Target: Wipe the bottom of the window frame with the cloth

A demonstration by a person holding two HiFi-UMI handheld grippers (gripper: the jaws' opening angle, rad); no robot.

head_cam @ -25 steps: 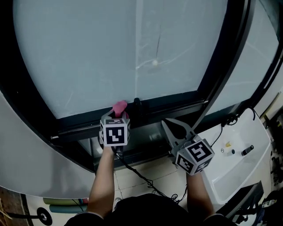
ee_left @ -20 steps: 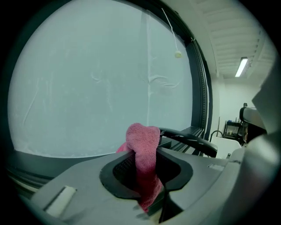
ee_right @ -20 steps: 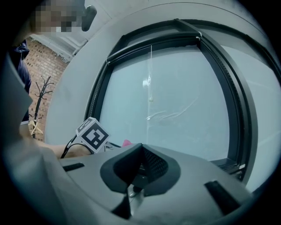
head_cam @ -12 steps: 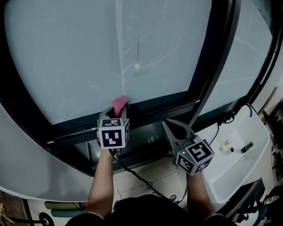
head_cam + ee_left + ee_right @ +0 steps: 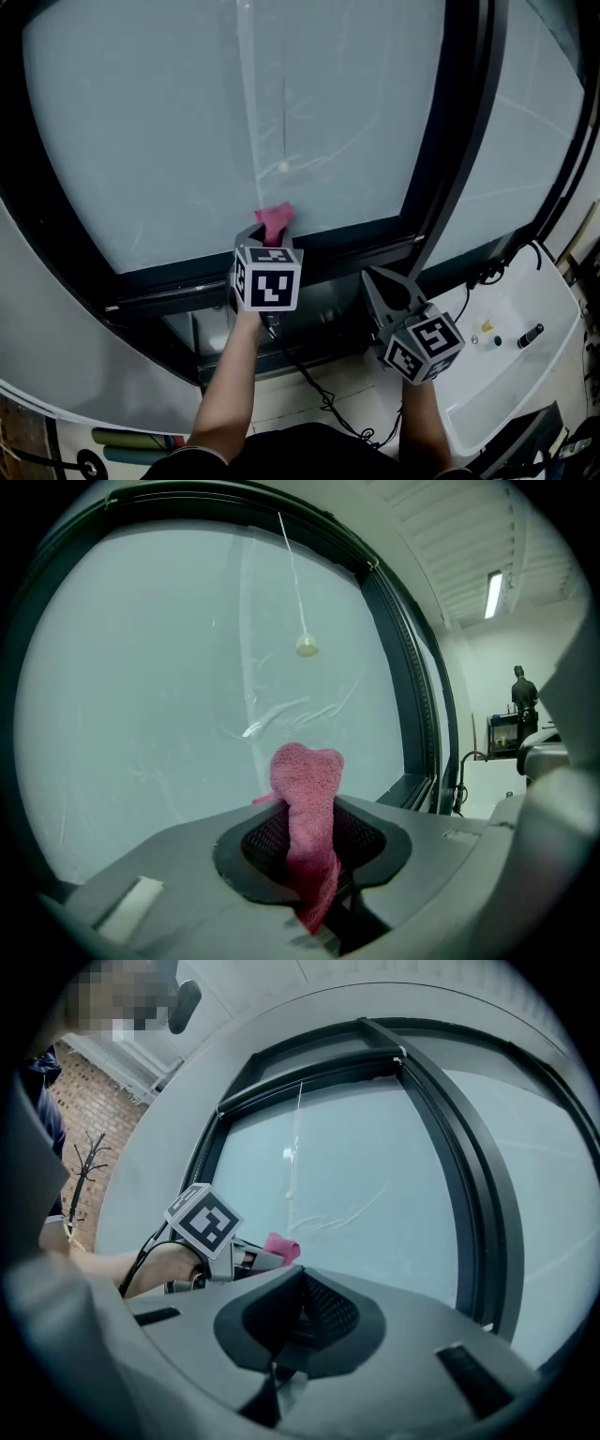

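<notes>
Head view: the person is holding both grippers up in front of a big window, with the forearms reaching up from the bottom edge.
Left gripper: its jaws are clamping down on the pink cloth, and its marker cube is facing the camera.
Cloth: it is sticking up past the jaw tips in a bunched fold. It is sitting in front of the lower edge of the glass, just above the bottom rail. Cannot tell if it is touching either one.
Left gripper view: the cloth is running down between the two jaws and is pinched between them. Its rounded top end is standing against the glass.
Right gripper: its jaws are sitting together with nothing between them. It is hanging lower than the left gripper, off to its right and apart from it. The tips are pointing up toward the bottom rail without touching it.
Right gripper view: the jaws are meeting in front, and the left gripper and cloth are showing beyond them at left.
Window frame: the dark upright is rising from the bottom rail to the right of both grippers.
Pull cord: it is hanging down the glass, and its bead is ending above the cloth.
Black cable: it is trailing down from the left gripper toward the floor.
White counter: it is lying low at right and carrying a few small items.
</notes>
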